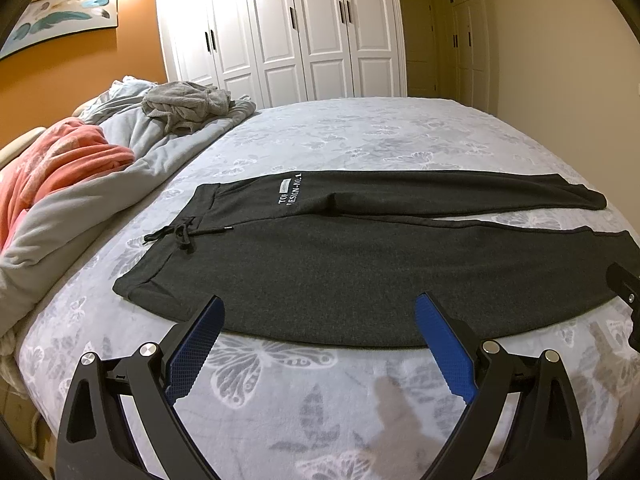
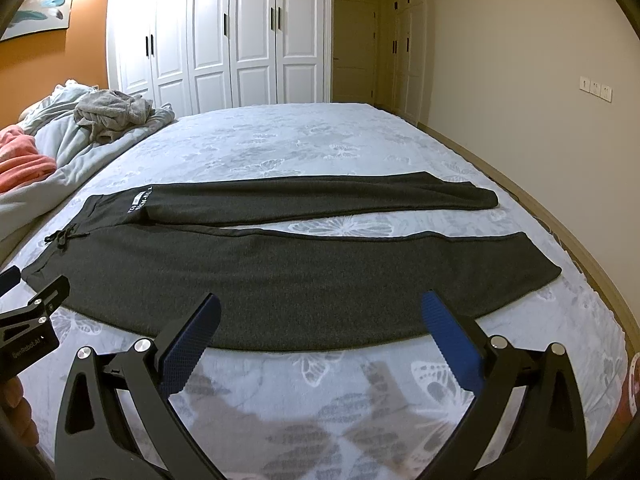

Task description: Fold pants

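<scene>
While the pants [image 1: 340, 264] lie flat and unfolded across mid-frame on the bed [image 1: 360, 132], folding has not begun.
Both the left gripper [image 1: 318, 322] and right gripper [image 2: 320, 320] hover spread wide and empty at the near hem; every fold seemingly remains.

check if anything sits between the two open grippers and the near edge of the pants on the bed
Nothing visible does. Only bare butterfly-print bedspread lies between the left gripper, the right gripper and the pants. The bedding pile sits off to the left, apart from them.
</scene>
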`<state>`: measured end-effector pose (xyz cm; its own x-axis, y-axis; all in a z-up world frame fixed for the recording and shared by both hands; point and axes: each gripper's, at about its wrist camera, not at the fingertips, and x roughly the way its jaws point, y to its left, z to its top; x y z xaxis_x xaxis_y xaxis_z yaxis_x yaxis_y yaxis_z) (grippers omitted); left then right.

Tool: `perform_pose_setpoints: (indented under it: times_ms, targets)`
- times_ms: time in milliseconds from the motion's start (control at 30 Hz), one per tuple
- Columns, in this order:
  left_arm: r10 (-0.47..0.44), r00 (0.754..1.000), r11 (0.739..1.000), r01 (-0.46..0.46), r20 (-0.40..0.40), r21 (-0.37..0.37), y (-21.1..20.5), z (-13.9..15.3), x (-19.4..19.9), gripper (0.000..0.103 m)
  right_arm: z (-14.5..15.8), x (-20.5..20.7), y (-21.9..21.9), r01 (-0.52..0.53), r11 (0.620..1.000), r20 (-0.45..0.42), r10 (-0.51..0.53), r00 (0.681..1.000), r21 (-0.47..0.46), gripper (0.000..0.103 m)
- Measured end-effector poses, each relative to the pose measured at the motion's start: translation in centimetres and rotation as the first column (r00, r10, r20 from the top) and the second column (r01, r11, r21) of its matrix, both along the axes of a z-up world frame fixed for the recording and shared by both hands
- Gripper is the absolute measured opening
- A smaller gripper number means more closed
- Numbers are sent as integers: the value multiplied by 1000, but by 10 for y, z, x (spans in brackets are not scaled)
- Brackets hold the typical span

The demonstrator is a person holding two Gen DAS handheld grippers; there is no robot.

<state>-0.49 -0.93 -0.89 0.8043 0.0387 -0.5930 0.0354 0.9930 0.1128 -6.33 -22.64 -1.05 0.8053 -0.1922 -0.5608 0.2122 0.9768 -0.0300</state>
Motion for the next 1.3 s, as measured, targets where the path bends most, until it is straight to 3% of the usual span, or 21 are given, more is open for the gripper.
perform_pose_setpoints:
  times_ms: [1100,1200,1300]
  targets:
    - [-4,1000,1000,4,-12,-6,1,0,0,93,-2,2,0,-1,1000,-7,1,1000,4,98]
    - [-34,997,999,31,-66,-45,9,4,9,94,0,8,-10,-9,998,-38,12,999,59,98]
    - [-100,985,987,80,-140,-141,31,16,36,95,5,22,-42,4,984,-81,11,997,178,98]
